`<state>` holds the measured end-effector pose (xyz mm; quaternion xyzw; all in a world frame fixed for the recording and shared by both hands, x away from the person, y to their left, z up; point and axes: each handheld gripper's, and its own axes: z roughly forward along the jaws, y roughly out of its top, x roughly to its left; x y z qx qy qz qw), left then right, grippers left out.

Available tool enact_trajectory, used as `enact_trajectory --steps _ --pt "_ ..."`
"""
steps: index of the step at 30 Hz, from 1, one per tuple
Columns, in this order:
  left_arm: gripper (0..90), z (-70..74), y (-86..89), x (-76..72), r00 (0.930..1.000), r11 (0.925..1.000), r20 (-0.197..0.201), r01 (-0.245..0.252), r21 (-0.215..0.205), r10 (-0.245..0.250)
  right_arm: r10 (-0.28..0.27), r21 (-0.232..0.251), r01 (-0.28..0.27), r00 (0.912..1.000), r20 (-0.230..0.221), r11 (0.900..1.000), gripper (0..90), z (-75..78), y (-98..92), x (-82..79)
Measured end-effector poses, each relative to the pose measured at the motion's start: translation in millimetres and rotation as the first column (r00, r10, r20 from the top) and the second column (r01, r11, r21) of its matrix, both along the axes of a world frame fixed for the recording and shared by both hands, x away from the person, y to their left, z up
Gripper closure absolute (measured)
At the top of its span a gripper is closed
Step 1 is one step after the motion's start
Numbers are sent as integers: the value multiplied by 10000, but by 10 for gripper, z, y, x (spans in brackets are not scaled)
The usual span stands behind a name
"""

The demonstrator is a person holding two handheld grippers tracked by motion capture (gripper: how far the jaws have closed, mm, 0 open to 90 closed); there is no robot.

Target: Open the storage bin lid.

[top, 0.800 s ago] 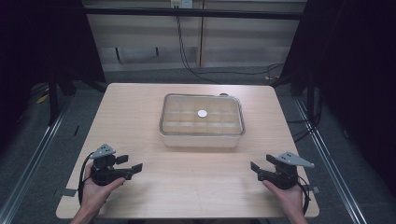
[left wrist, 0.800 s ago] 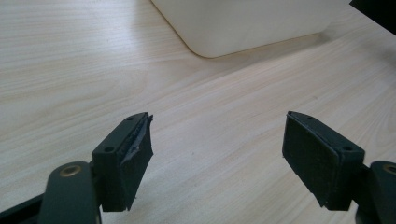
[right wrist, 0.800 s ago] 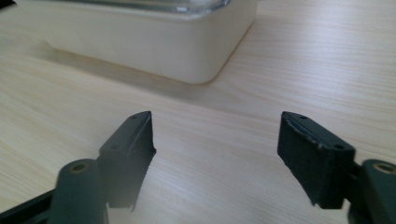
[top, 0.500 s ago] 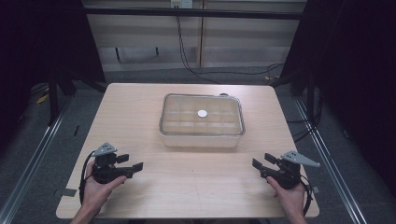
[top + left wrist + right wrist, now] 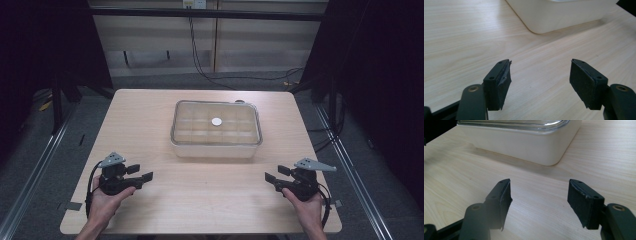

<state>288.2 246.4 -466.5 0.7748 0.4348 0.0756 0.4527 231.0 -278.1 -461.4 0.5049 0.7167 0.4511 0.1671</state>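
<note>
A shallow cream box (image 5: 215, 150) with a clear lid stands at the middle of the wooden table (image 5: 150, 115); its inside is divided into compartments, and a small white round piece (image 5: 216, 121) shows at the lid's centre. My left gripper (image 5: 142, 172) rests near the front left, held by a hand, its jaws open and pointing right. My right gripper (image 5: 275, 174) is at the front right, open, pointing left. In the left gripper view the open gripper (image 5: 540, 67) has bare wood between its pads, with the box (image 5: 559, 15) ahead. The right gripper view shows the same gap (image 5: 539, 186) before the box's corner (image 5: 524, 145).
The table's front edge (image 5: 200, 231) lies just behind both hands. Metal rails (image 5: 35, 165) run along the floor on either side, and cables (image 5: 240, 77) lie on the floor beyond the far edge. Bare wood stretches between the two grippers.
</note>
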Motion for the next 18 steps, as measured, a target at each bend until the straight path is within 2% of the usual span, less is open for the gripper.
enact_trajectory --steps 2,5,7,10,13,14,16,18 --pt "344 -4 -22 27 9996 9997 -160 251 80 -250 15 30 -14 10000 -58 10000 344 -1 2 15" --pt "343 3 -67 52 9980 9984 -269 566 -16 -566 96 -348 -107 9995 -315 9993 327 -7 28 77" --pt "386 21 -80 71 9964 9960 -312 774 -445 -789 148 -212 -158 9989 -452 9997 326 -9 29 94" --pt "415 87 -120 99 9967 9964 -87 808 -275 -810 357 -290 -370 9985 -421 9989 324 53 42 120" --pt "444 142 -142 131 9958 9955 307 874 -371 -862 404 -322 -417 9983 -420 9986 322 87 47 155" --pt "442 155 -153 144 9952 9950 362 922 -386 -908 482 -302 -495 9980 -411 9983 322 99 48 181" --pt "443 177 -174 183 9935 9925 188 1132 -469 -1124 596 -231 -606 9973 -425 9979 320 116 52 234" --pt "441 196 -205 209 9939 9939 303 1072 -249 -1064 755 158 -748 9959 -494 9971 311 131 46 294"
